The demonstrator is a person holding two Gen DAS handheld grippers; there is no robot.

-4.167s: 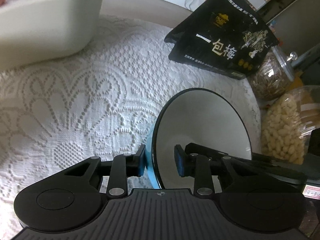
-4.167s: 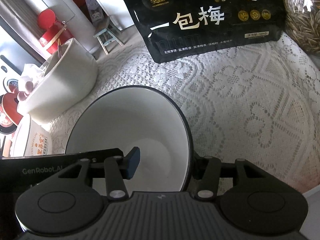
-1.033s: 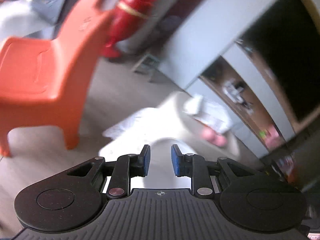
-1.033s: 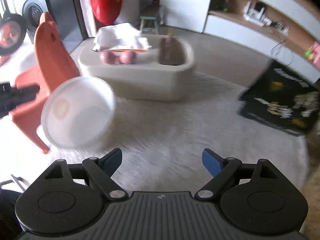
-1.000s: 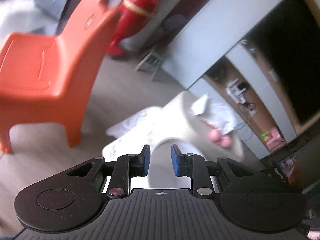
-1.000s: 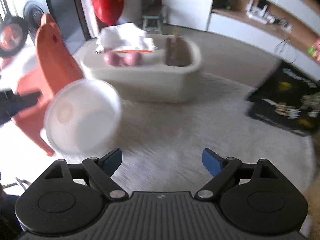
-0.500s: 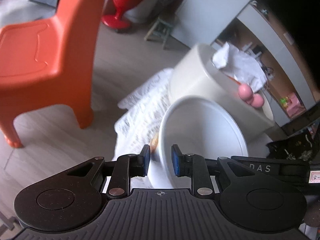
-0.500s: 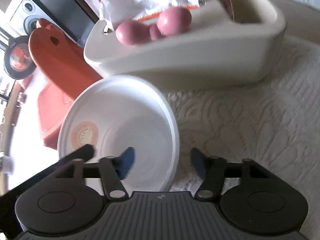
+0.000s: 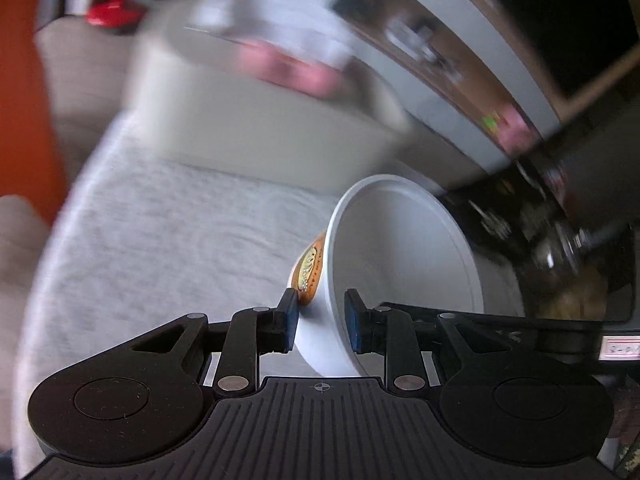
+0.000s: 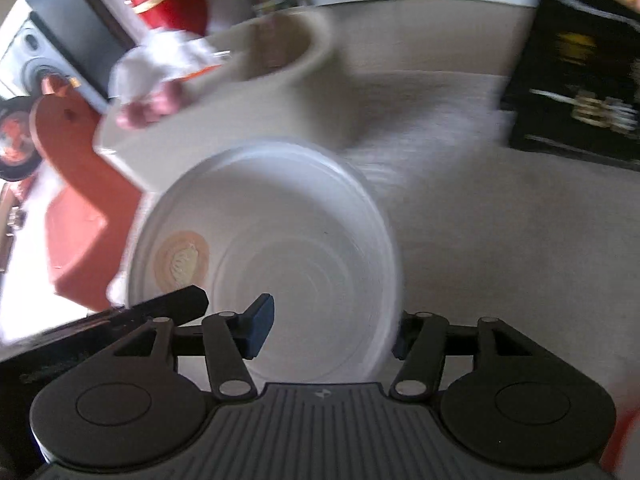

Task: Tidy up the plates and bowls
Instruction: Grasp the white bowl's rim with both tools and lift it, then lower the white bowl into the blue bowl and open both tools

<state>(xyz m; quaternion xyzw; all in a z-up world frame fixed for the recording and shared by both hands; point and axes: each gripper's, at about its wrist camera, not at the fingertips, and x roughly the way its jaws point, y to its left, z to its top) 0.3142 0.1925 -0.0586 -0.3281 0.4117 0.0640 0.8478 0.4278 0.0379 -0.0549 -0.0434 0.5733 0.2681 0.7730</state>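
Both grippers, left (image 9: pixel 321 326) and right (image 10: pixel 327 330), are gripping the white bowl's (image 10: pixel 264 256) rim, jaws easing apart. They're carrying it over the lace tablecloth (image 9: pixel 168 240); next probably setting it down.

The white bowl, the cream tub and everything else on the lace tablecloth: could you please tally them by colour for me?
White: 1, the white bowl, held over the lace tablecloth with both grippers' jaws astride its rim
Cream: 1, the cream tub
Black: 1, the black snack bag
Total: 3; other things at the edge are too blurred to count.
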